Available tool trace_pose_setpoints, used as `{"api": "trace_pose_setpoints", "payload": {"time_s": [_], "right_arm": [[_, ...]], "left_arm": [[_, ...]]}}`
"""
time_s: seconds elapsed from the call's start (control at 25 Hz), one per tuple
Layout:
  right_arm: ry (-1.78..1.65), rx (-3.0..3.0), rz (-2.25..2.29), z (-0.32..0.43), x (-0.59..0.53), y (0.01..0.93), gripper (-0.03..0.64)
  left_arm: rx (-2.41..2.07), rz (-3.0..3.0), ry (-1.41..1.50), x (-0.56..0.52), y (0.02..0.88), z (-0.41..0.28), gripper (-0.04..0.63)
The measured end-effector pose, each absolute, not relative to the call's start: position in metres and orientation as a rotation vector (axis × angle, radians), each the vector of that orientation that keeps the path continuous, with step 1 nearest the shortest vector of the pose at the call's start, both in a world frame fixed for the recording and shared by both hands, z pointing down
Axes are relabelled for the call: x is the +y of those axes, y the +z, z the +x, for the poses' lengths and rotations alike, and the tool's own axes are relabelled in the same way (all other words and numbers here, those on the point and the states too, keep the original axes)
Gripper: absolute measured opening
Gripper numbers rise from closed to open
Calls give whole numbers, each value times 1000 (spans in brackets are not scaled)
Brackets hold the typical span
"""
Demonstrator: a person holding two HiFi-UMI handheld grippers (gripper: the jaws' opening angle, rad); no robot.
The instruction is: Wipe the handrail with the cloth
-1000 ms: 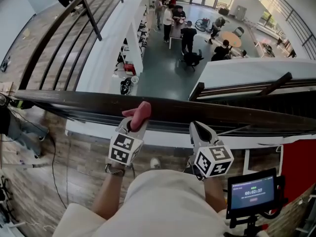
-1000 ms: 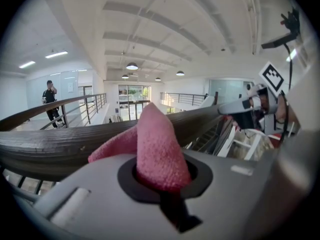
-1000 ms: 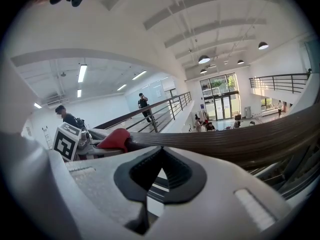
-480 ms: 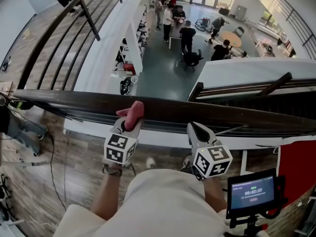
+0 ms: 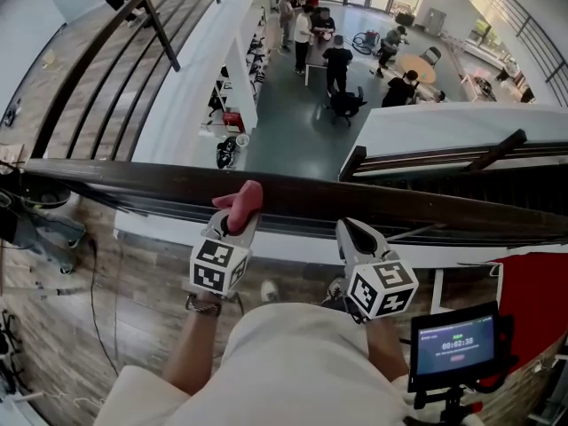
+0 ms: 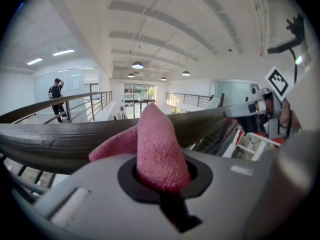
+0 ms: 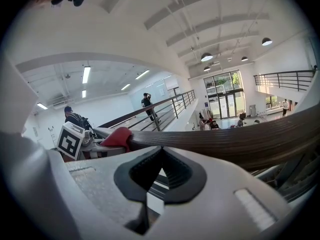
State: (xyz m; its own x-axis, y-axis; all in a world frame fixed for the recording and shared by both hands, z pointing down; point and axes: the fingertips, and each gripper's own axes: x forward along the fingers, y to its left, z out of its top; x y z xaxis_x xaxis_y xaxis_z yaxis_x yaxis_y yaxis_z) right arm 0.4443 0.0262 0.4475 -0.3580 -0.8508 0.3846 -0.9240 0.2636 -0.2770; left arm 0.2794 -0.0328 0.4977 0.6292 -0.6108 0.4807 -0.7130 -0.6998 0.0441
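A dark wooden handrail point(image 5: 399, 209) runs across the head view from left to right. My left gripper point(image 5: 232, 222) is shut on a pink cloth point(image 5: 240, 200), whose free end lies on the rail's near side. In the left gripper view the cloth point(image 6: 156, 148) sticks up out of the jaws against the handrail point(image 6: 60, 136). My right gripper point(image 5: 352, 232) is shut and holds nothing, just short of the rail and to the right of the left one. The right gripper view looks along the handrail point(image 7: 245, 134) to the cloth point(image 7: 118, 136) at the left.
Beyond the rail is a drop to a lower floor where several people point(image 5: 337, 60) stand. A second railing point(image 5: 106, 51) runs off at the upper left. A small screen point(image 5: 456, 344) and a red panel point(image 5: 532, 295) are at the lower right. Cables point(image 5: 89, 282) lie on the wood floor.
My left gripper slid the cloth a little to the left along the handrail and now holds about steady. The right gripper has barely moved.
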Motion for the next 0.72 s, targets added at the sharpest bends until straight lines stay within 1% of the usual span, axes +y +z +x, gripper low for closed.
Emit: {"api": "trace_pose_setpoints", "payload": {"time_s": [0.72], "right_arm": [[713,-2352,1678,458,31,455,3]], "left_arm": [[-1048,2601,620,-21,500,296,35]]}}
